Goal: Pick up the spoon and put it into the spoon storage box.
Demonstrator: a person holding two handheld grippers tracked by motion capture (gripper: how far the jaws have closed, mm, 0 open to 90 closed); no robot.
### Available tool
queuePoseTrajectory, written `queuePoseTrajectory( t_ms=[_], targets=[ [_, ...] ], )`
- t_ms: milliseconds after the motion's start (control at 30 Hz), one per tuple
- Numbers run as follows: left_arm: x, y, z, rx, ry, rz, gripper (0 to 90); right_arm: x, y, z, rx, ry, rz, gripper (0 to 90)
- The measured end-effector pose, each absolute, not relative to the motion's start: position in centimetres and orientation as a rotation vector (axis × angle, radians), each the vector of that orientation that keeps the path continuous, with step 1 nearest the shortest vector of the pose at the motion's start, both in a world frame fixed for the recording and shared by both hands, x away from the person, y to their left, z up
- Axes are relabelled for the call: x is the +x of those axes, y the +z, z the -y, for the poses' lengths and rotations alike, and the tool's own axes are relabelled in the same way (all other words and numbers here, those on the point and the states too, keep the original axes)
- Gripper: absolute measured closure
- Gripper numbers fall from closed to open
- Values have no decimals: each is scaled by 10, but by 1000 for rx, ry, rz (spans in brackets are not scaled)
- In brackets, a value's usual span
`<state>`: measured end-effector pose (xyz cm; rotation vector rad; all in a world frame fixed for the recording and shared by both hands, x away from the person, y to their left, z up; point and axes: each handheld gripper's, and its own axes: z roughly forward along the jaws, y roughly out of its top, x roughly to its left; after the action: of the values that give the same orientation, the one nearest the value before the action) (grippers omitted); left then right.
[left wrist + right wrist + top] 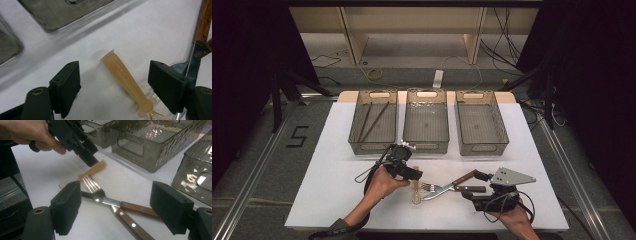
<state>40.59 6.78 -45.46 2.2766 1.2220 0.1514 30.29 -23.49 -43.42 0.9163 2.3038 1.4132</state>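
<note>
A translucent tan plastic spoon (416,192) lies on the white table sheet, its handle (124,74) pointing toward the bins. My left gripper (414,174) hovers just over that handle, jaws open on either side of it in the left gripper view (113,75), pads not touching. A fork (93,186) and a knife (105,200), both with wooden handles, lie crossed beside the spoon's bowl. My right gripper (475,186) rests low at their handles, open (115,202), with the handles (138,209) between its jaws and untouched.
Three smoky clear bins stand in a row at the back: left bin (353,131) holding dark chopsticks (373,120), middle bin (426,146), right bin (501,125). The white sheet (327,185) ends near the front edge. Cables and shelving lie beyond the table.
</note>
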Motion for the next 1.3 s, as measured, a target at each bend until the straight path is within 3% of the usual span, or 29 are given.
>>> queuePoseTrajectory(
  t_ms=[533, 867, 1300],
  targets=[
    [406, -470, -52, 2359, 153, -1188, 393, 302, -434, 234, 912, 1420, -2308, 259],
    [401, -471, -48, 2414, 250, -1128, 467, 302, -434, 234, 911, 1421, -2307, 259],
    [403, -471, -54, 2413, 249, -1092, 671, 302, -434, 233, 912, 1419, -2307, 260]
  ],
)
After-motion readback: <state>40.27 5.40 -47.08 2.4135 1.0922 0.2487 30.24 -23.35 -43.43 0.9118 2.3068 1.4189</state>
